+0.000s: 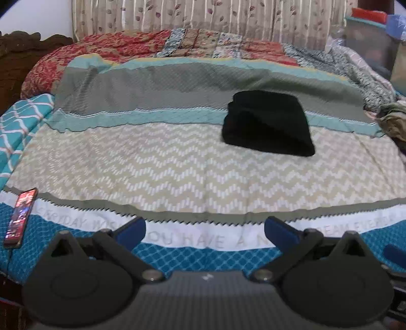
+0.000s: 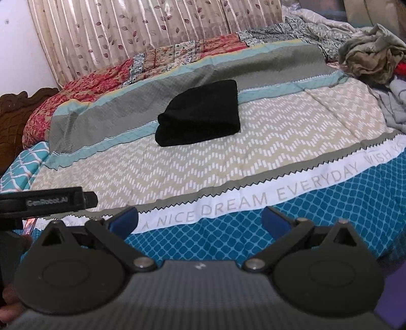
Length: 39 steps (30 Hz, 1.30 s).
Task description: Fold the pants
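Observation:
The black pants [image 1: 267, 123] lie folded into a compact rectangle on the patterned bedspread [image 1: 157, 162], toward the far right of the left wrist view. In the right wrist view the folded pants [image 2: 200, 114] sit at mid-bed on the bedspread [image 2: 279, 132]. My left gripper [image 1: 205, 229] is open and empty, held back over the near edge of the bed, well short of the pants. My right gripper [image 2: 200, 219] is open and empty too, also over the near edge. The left gripper's black body [image 2: 48, 200] shows at the left of the right wrist view.
A phone [image 1: 20, 217] with a lit screen lies at the near left of the bed. A heap of crumpled clothes [image 2: 373, 58] sits at the far right. A rolled quilt [image 1: 152, 45] lines the far side, below a curtain [image 1: 203, 15]. A dark wooden headboard [image 1: 15, 58] stands left.

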Motion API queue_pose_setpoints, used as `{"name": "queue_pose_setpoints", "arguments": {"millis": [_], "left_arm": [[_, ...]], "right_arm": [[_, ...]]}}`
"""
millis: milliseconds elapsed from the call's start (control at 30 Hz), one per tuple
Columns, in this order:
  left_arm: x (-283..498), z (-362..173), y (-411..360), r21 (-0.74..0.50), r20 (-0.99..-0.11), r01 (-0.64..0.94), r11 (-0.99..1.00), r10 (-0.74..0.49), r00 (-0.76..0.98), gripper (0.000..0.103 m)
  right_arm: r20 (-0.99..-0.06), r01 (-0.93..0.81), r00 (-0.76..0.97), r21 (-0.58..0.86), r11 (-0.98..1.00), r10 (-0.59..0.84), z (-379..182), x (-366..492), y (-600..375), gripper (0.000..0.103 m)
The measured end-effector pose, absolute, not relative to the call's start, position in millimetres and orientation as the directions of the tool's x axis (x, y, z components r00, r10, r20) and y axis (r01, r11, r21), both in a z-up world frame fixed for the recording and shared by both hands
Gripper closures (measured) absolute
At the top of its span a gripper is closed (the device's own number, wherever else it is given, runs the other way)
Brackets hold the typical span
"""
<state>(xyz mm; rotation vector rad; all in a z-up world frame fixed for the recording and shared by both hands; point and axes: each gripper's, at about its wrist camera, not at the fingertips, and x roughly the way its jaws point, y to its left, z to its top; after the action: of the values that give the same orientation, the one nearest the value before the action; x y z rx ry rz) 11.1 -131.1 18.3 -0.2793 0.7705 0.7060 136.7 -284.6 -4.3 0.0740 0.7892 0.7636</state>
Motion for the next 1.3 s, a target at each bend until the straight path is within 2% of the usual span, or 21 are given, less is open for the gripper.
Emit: {"name": "queue_pose_setpoints", "arguments": {"millis": [533,800,1067,1300], "left_arm": [[16.4,26.8,-137.0,0.097,-0.663,-0.699,0.708,0.57,0.485,0.0],[17.8,28.4,-143.8,0.175,-0.643,-0.697,0.695,0.617,0.454,0.0],[14.4,27.4,-145.4,0.151,-0.654,-0.678,0.719,0.587,0.477,0.0],[11.4,26.3,-144.4,0.124,-0.667,-0.671,0.731,0.562,0.489,0.0]], "right_arm": [[-0.621,-0.558,0.464,0.348,0.753,0.631,-9.6,154.4,-289.2,0.0],[-0.641,-0.568,0.43,0.355,0.742,0.636,-8.8,151.9,-292.0,0.0],[-0.638,-0.577,0.438,0.34,0.742,0.633,-5.7,141.0,-298.1,0.0],[-0.598,-0.593,0.473,0.327,0.736,0.647,0.9,137.4,-303.0,0.0]]}}
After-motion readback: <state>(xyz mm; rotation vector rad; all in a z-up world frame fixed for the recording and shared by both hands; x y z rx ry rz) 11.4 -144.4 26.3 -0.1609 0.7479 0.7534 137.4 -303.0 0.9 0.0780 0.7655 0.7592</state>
